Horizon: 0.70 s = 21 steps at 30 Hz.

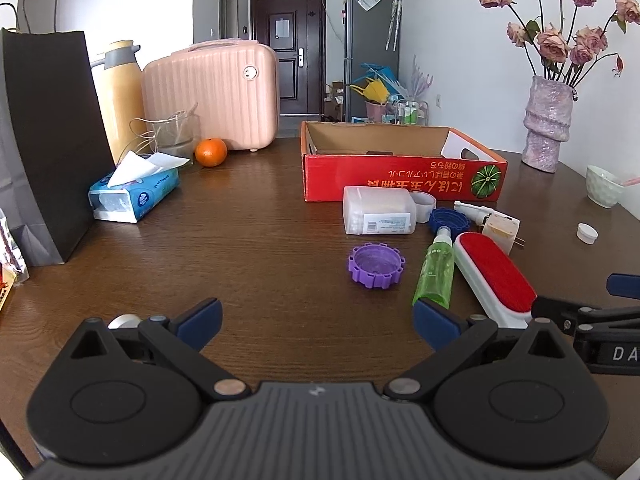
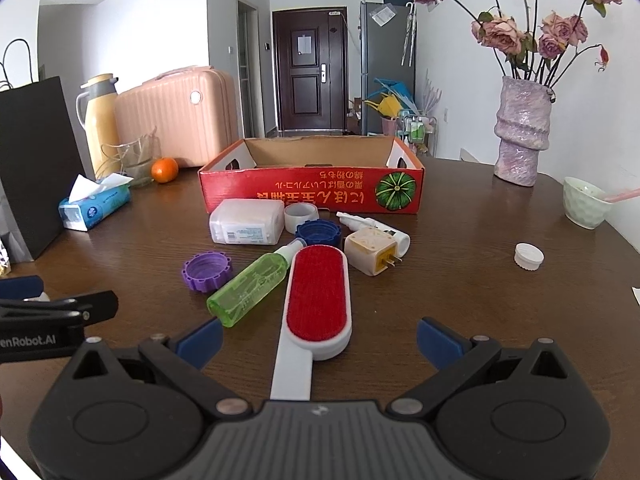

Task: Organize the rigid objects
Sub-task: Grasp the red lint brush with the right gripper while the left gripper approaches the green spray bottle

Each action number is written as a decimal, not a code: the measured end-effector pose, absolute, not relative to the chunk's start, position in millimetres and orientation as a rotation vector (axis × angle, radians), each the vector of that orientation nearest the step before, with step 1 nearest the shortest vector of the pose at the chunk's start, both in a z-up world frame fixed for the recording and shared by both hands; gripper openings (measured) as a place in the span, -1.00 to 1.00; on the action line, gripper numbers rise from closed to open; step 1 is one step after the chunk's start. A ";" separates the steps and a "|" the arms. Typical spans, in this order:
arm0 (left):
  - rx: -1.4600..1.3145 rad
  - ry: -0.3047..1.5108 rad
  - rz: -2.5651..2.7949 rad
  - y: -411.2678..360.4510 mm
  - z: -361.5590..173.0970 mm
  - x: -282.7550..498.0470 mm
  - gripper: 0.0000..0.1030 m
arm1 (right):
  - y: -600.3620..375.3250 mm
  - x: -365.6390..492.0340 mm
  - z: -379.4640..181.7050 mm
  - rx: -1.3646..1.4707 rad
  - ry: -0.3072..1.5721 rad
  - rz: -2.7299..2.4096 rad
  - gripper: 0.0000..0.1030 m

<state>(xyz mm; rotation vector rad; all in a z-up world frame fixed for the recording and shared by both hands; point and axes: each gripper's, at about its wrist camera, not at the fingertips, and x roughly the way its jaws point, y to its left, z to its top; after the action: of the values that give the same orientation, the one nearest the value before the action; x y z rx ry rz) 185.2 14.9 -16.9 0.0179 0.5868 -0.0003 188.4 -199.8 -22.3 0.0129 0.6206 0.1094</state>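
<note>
A red cardboard box (image 2: pixel 312 194) (image 1: pixel 404 180) stands open on the brown table. In front of it lie a clear plastic box (image 2: pixel 246 222) (image 1: pixel 378 211), a blue cap (image 2: pixel 318 232), a purple cap (image 2: pixel 207 271) (image 1: pixel 376 265), a green spray bottle (image 2: pixel 252 284) (image 1: pixel 435 268), a red-faced lint brush (image 2: pixel 318 300) (image 1: pixel 494 276), a cream plug adapter (image 2: pixel 370 250) and a white nozzle piece (image 2: pixel 360 220). My right gripper (image 2: pixel 320 340) is open, its fingers either side of the brush handle. My left gripper (image 1: pixel 318 322) is open over bare table, left of the bottle.
A black paper bag (image 1: pixel 44 140), tissue pack (image 1: pixel 134 196), yellow thermos (image 1: pixel 120 96), glass jar, orange (image 1: pixel 211 152) and pink case (image 1: pixel 212 96) line the left and back. A flower vase (image 2: pixel 520 136), pale bowl (image 2: pixel 586 202) and white cap (image 2: pixel 529 256) sit to the right.
</note>
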 end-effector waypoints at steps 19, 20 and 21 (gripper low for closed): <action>0.015 0.638 0.012 15.0 -28.8 238.9 1.00 | -185.2 272.4 -50.9 -0.059 0.746 0.126 0.84; 0.016 0.639 0.015 15.3 -29.0 240.3 1.00 | -184.2 275.7 -51.8 -0.063 0.747 0.132 0.80; 0.016 0.639 0.017 15.7 -29.2 242.0 1.00 | -183.1 278.4 -52.6 -0.066 0.748 0.141 0.70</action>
<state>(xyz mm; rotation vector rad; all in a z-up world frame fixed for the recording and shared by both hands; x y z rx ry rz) 242.0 15.7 -29.2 0.0156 0.6395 0.0169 278.4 -183.1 -52.6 -0.0657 0.7483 0.1409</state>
